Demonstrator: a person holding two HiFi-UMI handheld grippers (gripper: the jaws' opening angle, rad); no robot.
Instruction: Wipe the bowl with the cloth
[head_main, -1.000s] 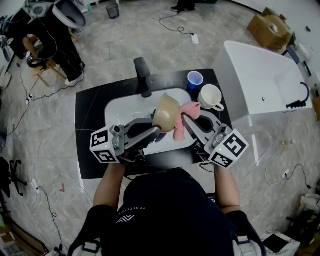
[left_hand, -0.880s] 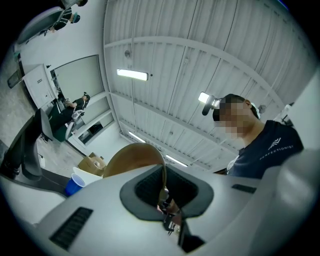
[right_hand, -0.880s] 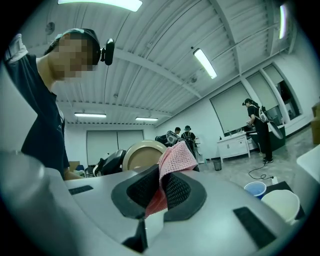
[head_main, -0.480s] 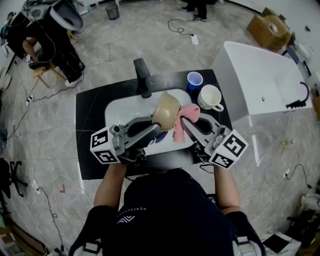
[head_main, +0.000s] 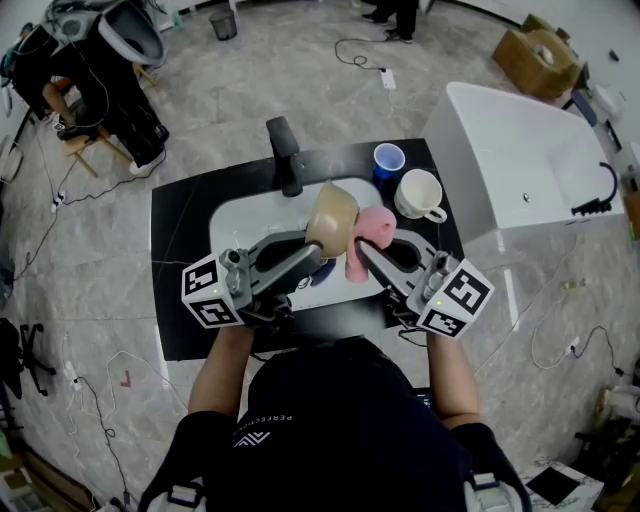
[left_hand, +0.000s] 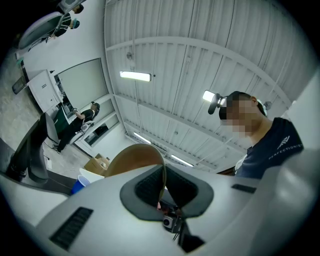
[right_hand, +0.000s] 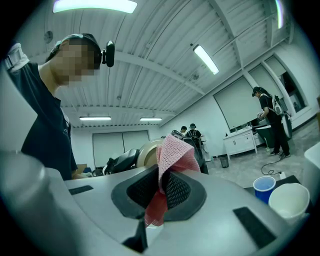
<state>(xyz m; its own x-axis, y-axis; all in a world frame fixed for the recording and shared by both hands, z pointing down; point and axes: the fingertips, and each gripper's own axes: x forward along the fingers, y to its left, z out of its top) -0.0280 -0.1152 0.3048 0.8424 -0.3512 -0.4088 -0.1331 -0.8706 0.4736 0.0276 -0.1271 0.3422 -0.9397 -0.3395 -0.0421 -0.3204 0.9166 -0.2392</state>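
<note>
over the sink (head_main: 233, 226), cloth (head_main: 372, 226) nearer bowl (head_main: 332, 216)

bowl (head_main: 333, 215) left of cloth (head_main: 374, 226) — close, above sink (head_main: 232, 218)

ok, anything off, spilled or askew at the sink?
Nothing stands out. The left gripper grips the bowl by its rim above the sink. The right gripper holds the pink cloth at the bowl's side. The blue cup and white mug stand upright beside the sink. No spill shows.
</note>
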